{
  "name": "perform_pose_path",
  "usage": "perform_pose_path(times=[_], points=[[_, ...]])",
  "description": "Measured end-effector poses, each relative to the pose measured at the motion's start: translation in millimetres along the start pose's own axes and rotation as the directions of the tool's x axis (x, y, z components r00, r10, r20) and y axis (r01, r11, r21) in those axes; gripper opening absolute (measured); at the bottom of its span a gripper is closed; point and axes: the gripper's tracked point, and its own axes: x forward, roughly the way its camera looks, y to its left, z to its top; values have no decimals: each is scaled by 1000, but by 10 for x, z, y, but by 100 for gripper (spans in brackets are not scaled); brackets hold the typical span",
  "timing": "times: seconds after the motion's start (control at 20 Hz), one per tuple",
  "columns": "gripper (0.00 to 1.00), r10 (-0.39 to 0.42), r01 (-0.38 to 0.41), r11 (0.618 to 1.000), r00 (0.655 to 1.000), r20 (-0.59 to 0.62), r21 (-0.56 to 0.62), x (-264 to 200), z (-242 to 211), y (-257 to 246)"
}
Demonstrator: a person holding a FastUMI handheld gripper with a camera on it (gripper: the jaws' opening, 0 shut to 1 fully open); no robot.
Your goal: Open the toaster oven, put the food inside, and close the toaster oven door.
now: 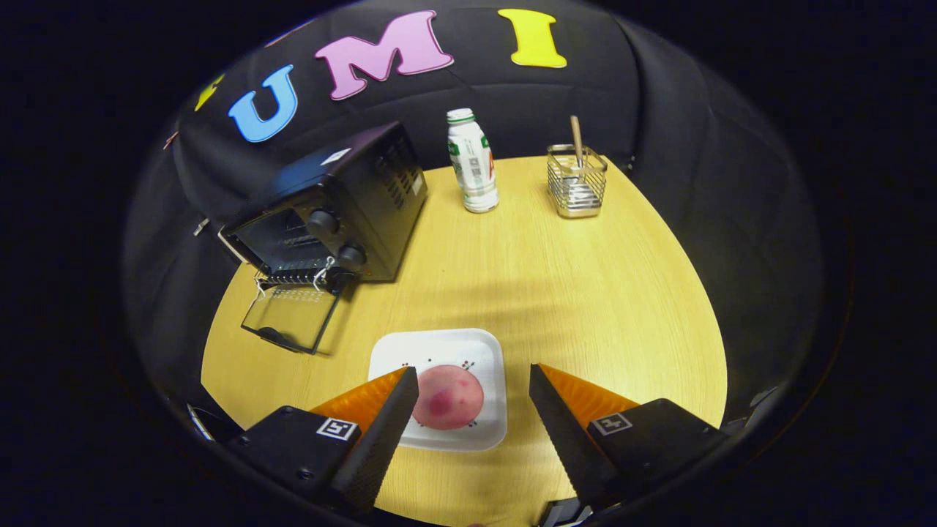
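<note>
A black toaster oven [333,208] stands at the far left of the yellow round table [571,293]. Its glass door [290,316] hangs folded down and open toward me, and a wire rack shows inside. A round pink piece of food [448,397] lies on a white square plate [439,351] just ahead of my gripper [474,380]. The gripper is open, its fingers spread wide. The food sits close beside the left finger [388,424], touching neither finger that I can tell.
A white bottle with a green cap [472,161] stands at the back of the table. To its right is a wire mesh holder [577,181] with a wooden-handled utensil in it. Black cloth walls close in all round the table.
</note>
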Motion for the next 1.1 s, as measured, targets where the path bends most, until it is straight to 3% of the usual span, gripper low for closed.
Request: perform_pose_path(times=[0.3, 0.7, 0.85, 1.0, 1.05, 1.1], points=[[100, -21, 23, 1000, 991, -135, 9, 161, -283, -290], [98, -87, 60, 992, 965, -247, -112, 336, -595, -429], [79, -111, 75, 986, 960, -256, -148, 365, -625, -454], [70, -109, 75, 988, 958, -266, -135, 380, -628, -438], [53, -108, 75, 989, 955, -276, -126, 375, -636, -441], [49, -95, 64, 991, 954, -286, -117, 374, -644, -420]])
